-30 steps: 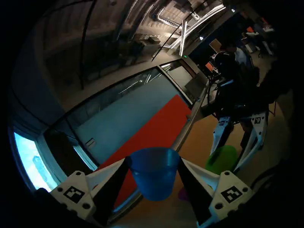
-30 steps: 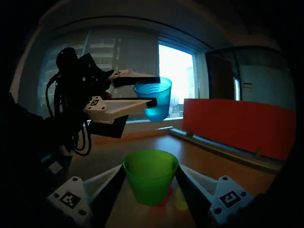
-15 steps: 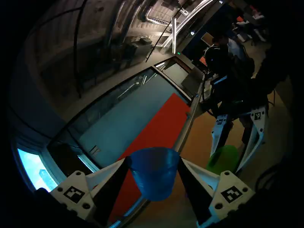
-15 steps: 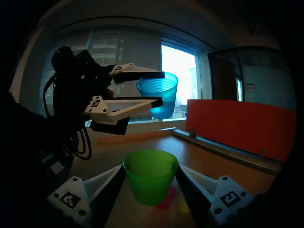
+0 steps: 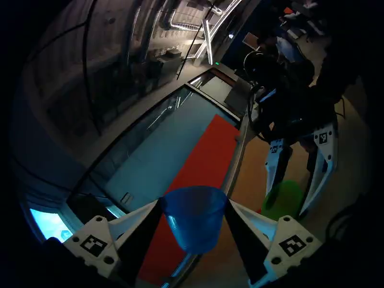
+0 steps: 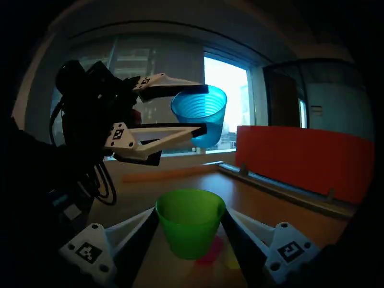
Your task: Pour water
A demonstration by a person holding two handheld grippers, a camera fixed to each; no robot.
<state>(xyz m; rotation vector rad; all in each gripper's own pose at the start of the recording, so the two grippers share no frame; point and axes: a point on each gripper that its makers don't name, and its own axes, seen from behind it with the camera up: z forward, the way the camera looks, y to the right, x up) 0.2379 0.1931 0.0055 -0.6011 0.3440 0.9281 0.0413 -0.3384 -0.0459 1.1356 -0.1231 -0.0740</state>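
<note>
My left gripper (image 5: 194, 221) is shut on a translucent blue cup (image 5: 194, 223), held in the air and tipped over. In the right gripper view that blue cup (image 6: 200, 114) leans with its mouth toward the camera, high above the table, with the left gripper (image 6: 204, 109) clamped on it. My right gripper (image 6: 190, 225) is shut on a green cup (image 6: 190, 222), upright just above the wooden table (image 6: 269, 201). In the left gripper view the green cup (image 5: 283, 200) sits lower right between the right gripper's fingers (image 5: 276, 165).
A red panel (image 6: 307, 156) stands along the table's right side on a metal rail (image 6: 283, 189). A bright window (image 6: 223, 103) lies behind. A pink disc (image 6: 211, 249) and a yellow one (image 6: 231, 260) lie on the table under the green cup.
The left gripper has rolled further, tipping the blue cup's mouth more toward the green cup and lifting it slightly. The right gripper and green cup have stayed put.
</note>
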